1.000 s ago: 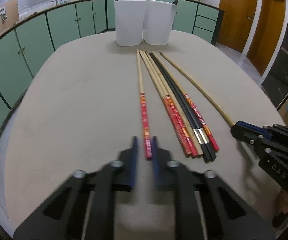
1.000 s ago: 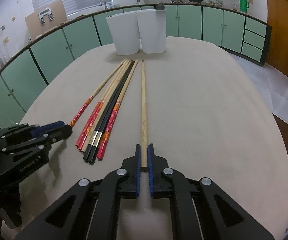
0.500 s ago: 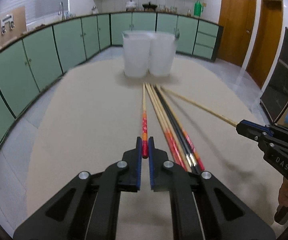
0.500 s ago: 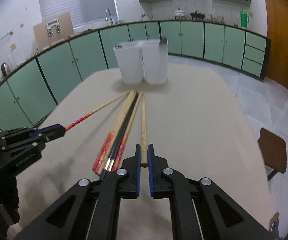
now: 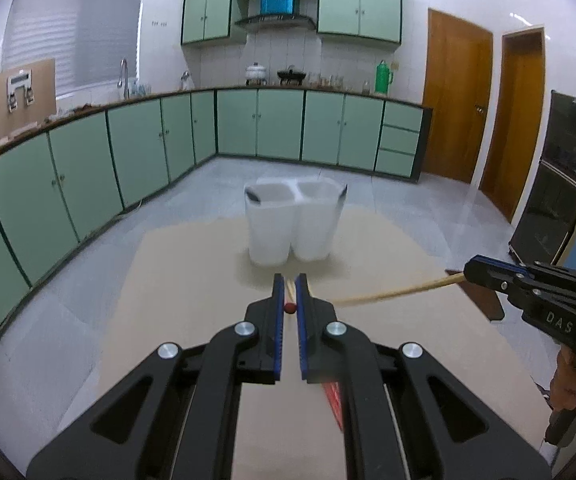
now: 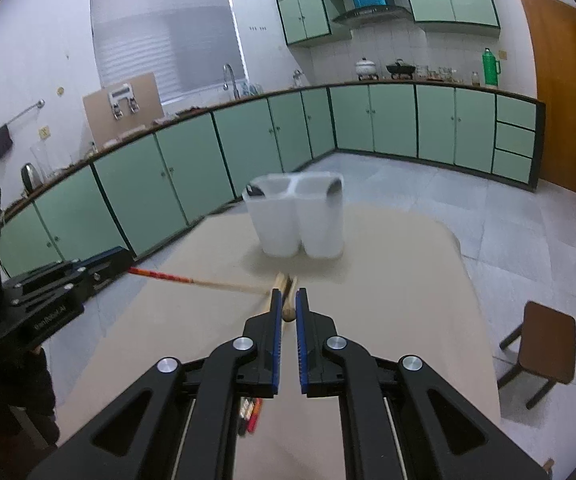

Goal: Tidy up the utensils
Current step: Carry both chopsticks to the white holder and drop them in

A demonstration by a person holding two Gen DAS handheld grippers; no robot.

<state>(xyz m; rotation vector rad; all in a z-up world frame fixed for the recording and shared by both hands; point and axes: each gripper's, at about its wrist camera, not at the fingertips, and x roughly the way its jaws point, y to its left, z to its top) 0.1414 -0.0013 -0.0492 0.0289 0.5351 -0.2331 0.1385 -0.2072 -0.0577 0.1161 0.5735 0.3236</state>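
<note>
I am clamping one chopstick per gripper, left gripper (image 5: 289,292) on the red-ended chopstick (image 5: 289,308), right gripper (image 6: 288,300) on the plain chopstick (image 6: 288,314), long axes pointing ahead toward what seems a twin-cup white holder (image 5: 292,220).

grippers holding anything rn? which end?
Left gripper: red-ended chopstick, pinched at its red butt end. Right gripper: plain wooden chopstick, pinched at its butt end.

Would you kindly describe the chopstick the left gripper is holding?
Start at the beige table bearing the white twin holder. The left gripper lifts one chopstick towards it. Unlike the right gripper's plain wooden chopstick, its gripped end is red-patterned.
</note>
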